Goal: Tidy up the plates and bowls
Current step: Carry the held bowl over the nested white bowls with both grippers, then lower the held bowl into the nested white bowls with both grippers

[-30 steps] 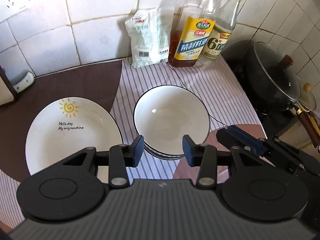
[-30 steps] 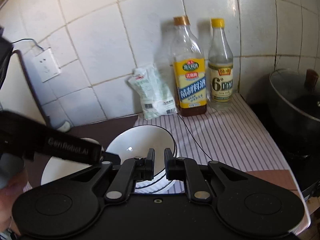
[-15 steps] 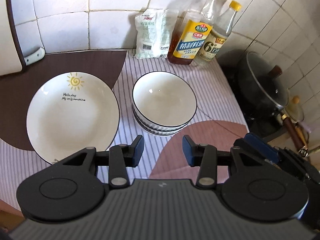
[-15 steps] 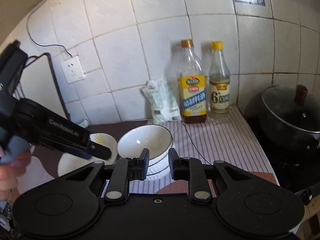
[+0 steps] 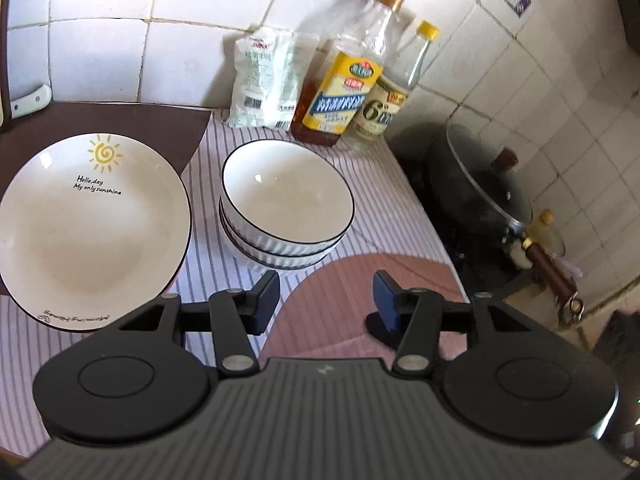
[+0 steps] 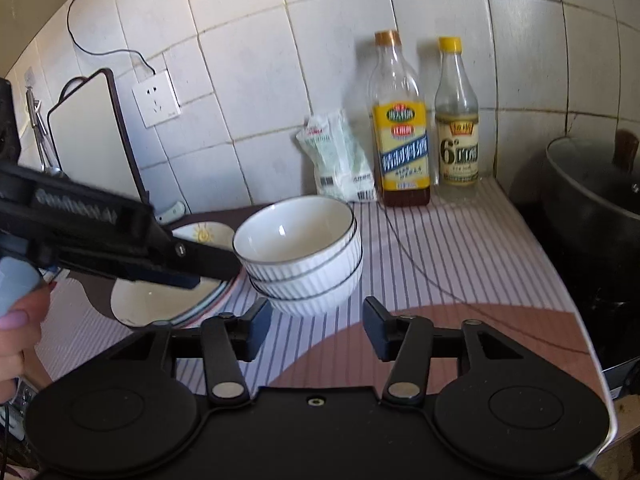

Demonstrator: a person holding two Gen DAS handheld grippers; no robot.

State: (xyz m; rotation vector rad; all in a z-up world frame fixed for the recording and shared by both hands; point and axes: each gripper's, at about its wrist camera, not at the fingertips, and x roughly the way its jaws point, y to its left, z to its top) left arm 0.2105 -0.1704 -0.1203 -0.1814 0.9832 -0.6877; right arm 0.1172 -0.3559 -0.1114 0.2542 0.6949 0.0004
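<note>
A stack of white ribbed bowls with dark rims stands on the striped cloth; it also shows in the right wrist view. A white plate with a sun drawing lies to its left, on top of other plates. My left gripper is open and empty, held above the cloth in front of the bowls. My right gripper is open and empty, just in front of the bowl stack. The left gripper's body crosses the left side of the right wrist view, over the plates.
Two bottles and a white packet stand against the tiled wall behind the bowls. A lidded black wok sits on the stove at right. A cutting board leans at the left wall below a socket.
Both grippers have pulled back from the bowls. The right gripper's jaws have opened from nearly shut. The left gripper has stayed open and now sits further from the stack.
</note>
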